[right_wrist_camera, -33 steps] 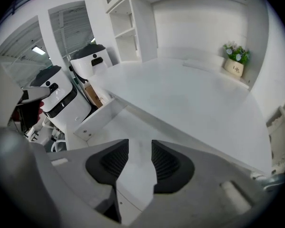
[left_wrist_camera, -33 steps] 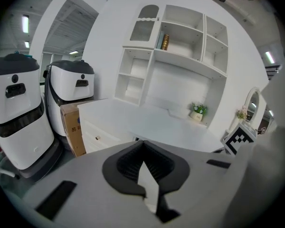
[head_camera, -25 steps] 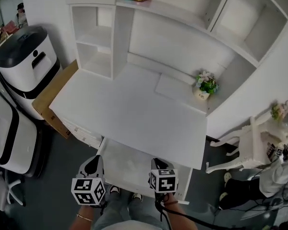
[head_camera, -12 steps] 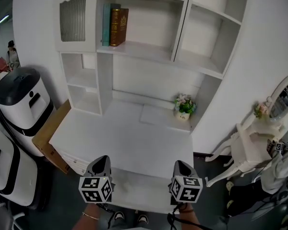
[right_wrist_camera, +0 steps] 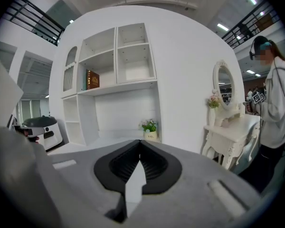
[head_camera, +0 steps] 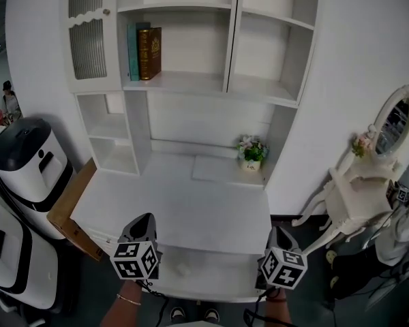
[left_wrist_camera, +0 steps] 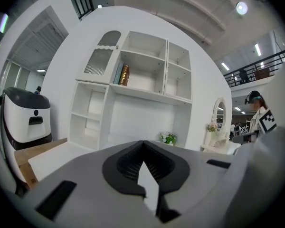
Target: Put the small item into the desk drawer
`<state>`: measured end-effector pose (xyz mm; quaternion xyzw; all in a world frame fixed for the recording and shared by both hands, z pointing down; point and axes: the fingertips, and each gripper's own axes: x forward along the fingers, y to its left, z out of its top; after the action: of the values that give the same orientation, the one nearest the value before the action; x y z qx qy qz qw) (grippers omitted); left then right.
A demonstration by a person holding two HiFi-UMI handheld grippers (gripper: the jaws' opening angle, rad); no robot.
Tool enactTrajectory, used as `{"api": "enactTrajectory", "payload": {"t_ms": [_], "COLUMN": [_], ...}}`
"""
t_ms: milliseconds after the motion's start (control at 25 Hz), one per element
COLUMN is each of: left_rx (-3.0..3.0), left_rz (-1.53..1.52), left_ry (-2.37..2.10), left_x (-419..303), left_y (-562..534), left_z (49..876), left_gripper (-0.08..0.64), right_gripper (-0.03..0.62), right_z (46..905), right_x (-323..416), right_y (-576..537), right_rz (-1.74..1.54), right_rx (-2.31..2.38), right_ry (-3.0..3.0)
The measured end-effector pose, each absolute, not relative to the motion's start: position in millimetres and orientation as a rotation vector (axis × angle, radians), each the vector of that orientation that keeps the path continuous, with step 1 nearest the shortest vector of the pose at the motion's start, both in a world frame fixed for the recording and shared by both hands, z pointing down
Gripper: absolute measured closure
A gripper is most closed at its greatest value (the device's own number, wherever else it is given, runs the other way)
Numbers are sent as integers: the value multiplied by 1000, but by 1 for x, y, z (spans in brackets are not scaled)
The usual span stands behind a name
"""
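Note:
The white desk [head_camera: 184,206] has its drawer [head_camera: 218,281] pulled out below the front edge. A small pale item [head_camera: 184,270] seems to lie inside the drawer, too small to make out. My left gripper [head_camera: 144,218] hovers above the drawer's left end and is shut with nothing in it; in the left gripper view [left_wrist_camera: 143,142] its jaws meet at the tip. My right gripper [head_camera: 278,231] is beyond the drawer's right end, also shut and empty. In the right gripper view [right_wrist_camera: 139,142] it points roughly level at the hutch.
A hutch with shelves holds books [head_camera: 144,52], and a flower pot [head_camera: 251,154] stands at the desk's back right. White machines [head_camera: 20,162] and a cardboard sheet [head_camera: 71,203] stand to the left. To the right are a vanity table [head_camera: 358,189] and a person [right_wrist_camera: 275,94].
Both grippers have risen from over the drawer and now point more level. The right one has moved out to the right. The head view has tilted up and shows more of the hutch.

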<state>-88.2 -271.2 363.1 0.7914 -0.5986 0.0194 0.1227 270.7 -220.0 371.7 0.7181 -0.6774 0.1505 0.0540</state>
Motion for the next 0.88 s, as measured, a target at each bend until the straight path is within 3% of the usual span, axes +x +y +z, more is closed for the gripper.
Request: {"api": "enactTrajectory", "payload": {"t_ms": [880], "left_rx": [2287], "left_rz": [49], "left_ry": [-1744], "left_x": [-92], "left_y": [-288], "left_z": [374], "left_gripper": [563], "right_gripper": [586], "right_z": [376], "right_x": [262], "right_y": [-238], "right_rz": [468], "right_rx": [2147], "right_ry": [-2095]}}
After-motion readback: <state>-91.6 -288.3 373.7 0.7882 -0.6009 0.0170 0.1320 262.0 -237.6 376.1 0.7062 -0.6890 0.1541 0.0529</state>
